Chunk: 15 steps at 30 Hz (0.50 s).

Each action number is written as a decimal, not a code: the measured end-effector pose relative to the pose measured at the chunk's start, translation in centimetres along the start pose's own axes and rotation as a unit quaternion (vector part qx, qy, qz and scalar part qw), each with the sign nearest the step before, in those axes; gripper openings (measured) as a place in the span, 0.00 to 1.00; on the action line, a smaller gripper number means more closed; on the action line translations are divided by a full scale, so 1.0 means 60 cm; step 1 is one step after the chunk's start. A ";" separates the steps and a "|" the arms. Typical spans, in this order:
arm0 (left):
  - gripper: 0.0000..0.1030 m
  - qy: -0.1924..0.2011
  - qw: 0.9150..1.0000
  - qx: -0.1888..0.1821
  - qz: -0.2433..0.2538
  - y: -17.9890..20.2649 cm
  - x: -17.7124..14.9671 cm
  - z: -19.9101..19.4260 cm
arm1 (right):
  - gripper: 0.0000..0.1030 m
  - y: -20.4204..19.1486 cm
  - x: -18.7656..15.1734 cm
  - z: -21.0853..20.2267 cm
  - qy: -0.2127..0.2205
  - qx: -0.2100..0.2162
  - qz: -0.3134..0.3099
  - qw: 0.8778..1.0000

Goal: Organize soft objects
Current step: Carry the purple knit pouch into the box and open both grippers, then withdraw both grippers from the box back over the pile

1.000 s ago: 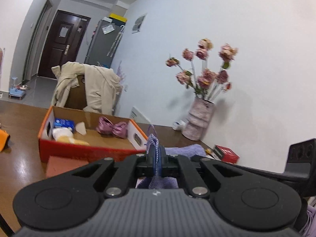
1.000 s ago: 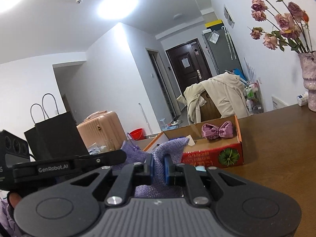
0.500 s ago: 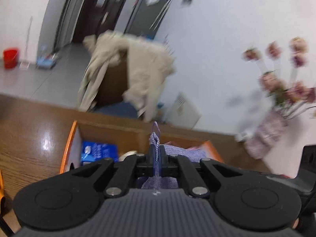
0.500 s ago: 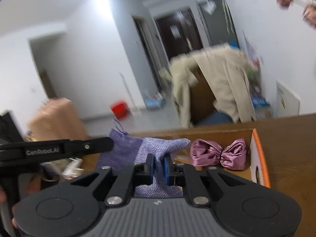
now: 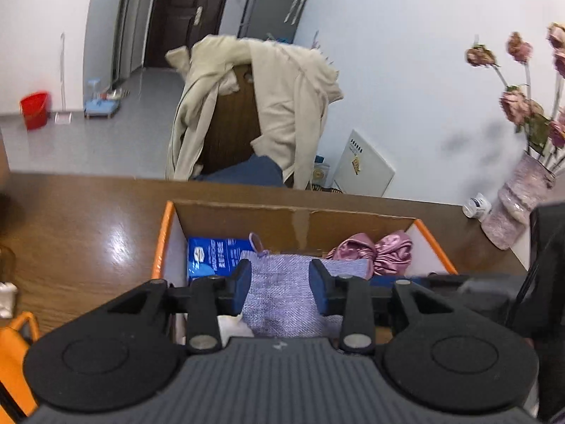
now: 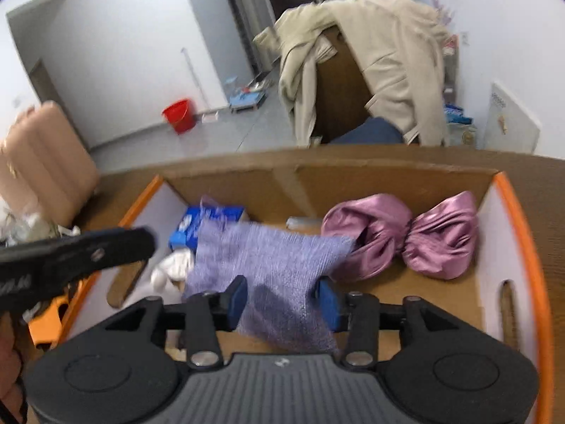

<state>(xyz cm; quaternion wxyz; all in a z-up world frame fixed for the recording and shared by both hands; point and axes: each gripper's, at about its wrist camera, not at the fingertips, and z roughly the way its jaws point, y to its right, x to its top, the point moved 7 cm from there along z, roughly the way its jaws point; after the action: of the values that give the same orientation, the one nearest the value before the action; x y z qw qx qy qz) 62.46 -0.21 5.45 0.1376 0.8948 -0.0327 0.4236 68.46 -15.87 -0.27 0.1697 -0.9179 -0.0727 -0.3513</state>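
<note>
A purple knitted cloth [image 5: 282,293] [image 6: 272,268] lies in the orange-rimmed cardboard box [image 5: 166,233] [image 6: 529,247], over its middle. My left gripper [image 5: 280,281] is open, its fingers on either side of the cloth. My right gripper [image 6: 282,298] is open too, its fingers apart around the cloth's near part. A pink satin bow-shaped pouch [image 6: 406,233] [image 5: 378,251] lies at the box's right. A blue packet [image 5: 212,254] [image 6: 197,222] lies at its left, with a white soft item [image 6: 173,268] beside it.
The box stands on a brown wooden table [image 5: 88,226]. A chair draped with a beige coat [image 5: 275,106] stands behind the table. A pink vase with dried flowers [image 5: 519,198] is at the far right. An orange object [image 5: 14,353] is at the near left edge.
Both grippers moved over the box with the purple cloth, tilted down and opened. The cloth now rests in the box, released by both.
</note>
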 end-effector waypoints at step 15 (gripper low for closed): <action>0.76 0.099 0.993 0.009 0.059 0.096 -0.028 -0.314 | 0.77 0.004 0.013 -0.370 0.128 -0.015 -0.056 0.990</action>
<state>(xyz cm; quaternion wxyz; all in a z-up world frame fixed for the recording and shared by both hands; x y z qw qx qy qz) 46.25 -0.68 16.83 0.1068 0.8459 -0.0681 0.5180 55.33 -24.10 15.61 0.1440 -0.8625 -0.0963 -0.4755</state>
